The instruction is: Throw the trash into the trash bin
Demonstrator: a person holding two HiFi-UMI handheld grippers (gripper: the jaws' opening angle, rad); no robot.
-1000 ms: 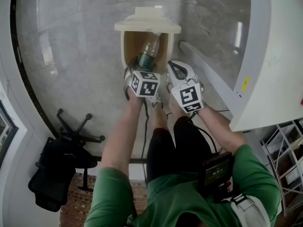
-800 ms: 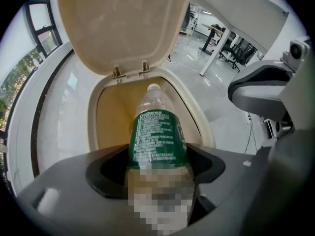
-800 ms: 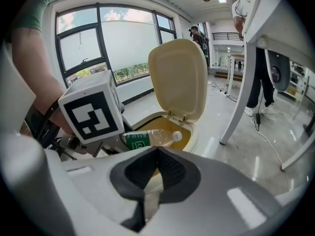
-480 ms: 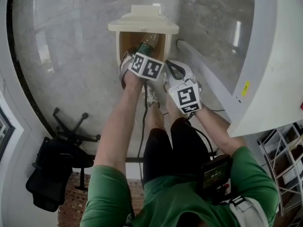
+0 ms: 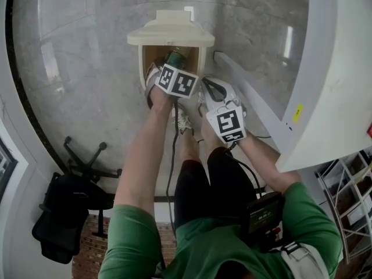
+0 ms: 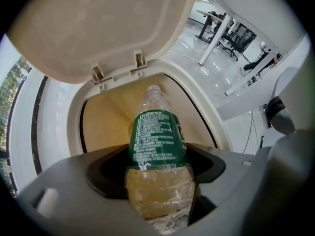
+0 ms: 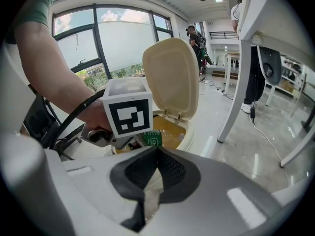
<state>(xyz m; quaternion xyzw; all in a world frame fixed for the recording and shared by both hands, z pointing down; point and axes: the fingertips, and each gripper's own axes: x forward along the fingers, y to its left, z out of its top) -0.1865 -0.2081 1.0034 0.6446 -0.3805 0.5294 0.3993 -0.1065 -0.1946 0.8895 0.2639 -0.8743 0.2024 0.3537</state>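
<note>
One bottle (image 6: 156, 149) — in left tongs (image 6: 157, 178) — over bin (image 6: 73, 124).

Bottle (image 5: 174, 58) over the trash bin (image 5: 141, 65), at twelve o'clock
The left gripper (image 5: 170, 67) holds it above the mouth; the right gripper (image 5: 211, 89) sits at its four o'clock, and the chair (image 5: 64, 208) at eight o'clock.

the left gripper (image 6: 158, 200) clasps a green-labelled bottle (image 6: 157, 171) over the open bin (image 6: 113, 112), lid (image 6: 103, 28) raised.
</note>
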